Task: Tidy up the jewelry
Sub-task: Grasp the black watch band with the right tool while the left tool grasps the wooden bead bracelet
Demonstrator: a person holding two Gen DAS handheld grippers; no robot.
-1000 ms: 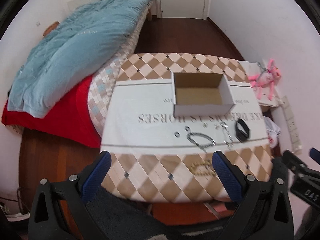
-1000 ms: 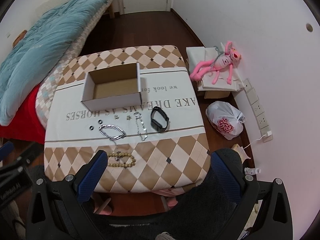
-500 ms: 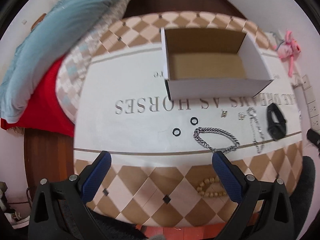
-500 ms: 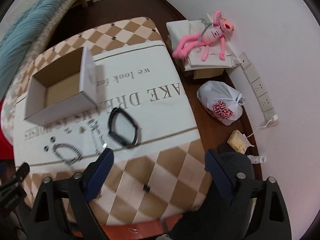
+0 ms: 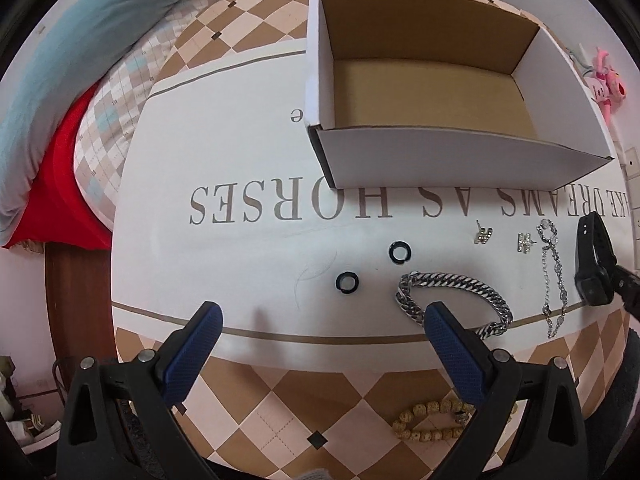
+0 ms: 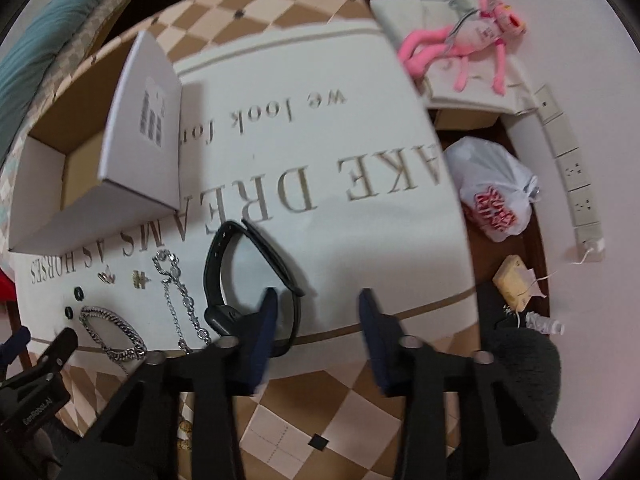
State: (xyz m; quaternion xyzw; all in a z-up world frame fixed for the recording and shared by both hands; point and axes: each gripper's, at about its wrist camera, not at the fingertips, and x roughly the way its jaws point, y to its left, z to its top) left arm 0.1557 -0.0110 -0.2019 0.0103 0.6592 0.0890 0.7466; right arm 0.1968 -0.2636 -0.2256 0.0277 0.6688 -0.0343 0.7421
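An open cardboard box [image 5: 460, 164] stands on the white tablecloth. In front of it lie two black rings [image 5: 347, 282] [image 5: 399, 252], a silver curb-chain bracelet [image 5: 456, 300], two small earrings [image 5: 484, 236], a thin silver chain [image 5: 554, 276], a black wristband [image 5: 594, 264] and a wooden bead bracelet [image 5: 432, 420]. My left gripper [image 5: 320, 322] is open, low over the cloth just before the rings. My right gripper [image 6: 316, 308] is open, its left finger over the black wristband [image 6: 240, 276]; the box [image 6: 100, 168] is at its left.
A bed with a blue quilt [image 5: 60, 52] and red sheet is at the left. A pink plush toy [image 6: 472, 36], a white plastic bag [image 6: 496, 196] and a wall power strip [image 6: 572, 176] are right of the table. The tablecloth [image 5: 224, 264] has checked borders.
Both grippers have come down and forward toward the table. The left one closed in on the rings and chain bracelet; the right one moved to the black wristband and its jaws narrowed.
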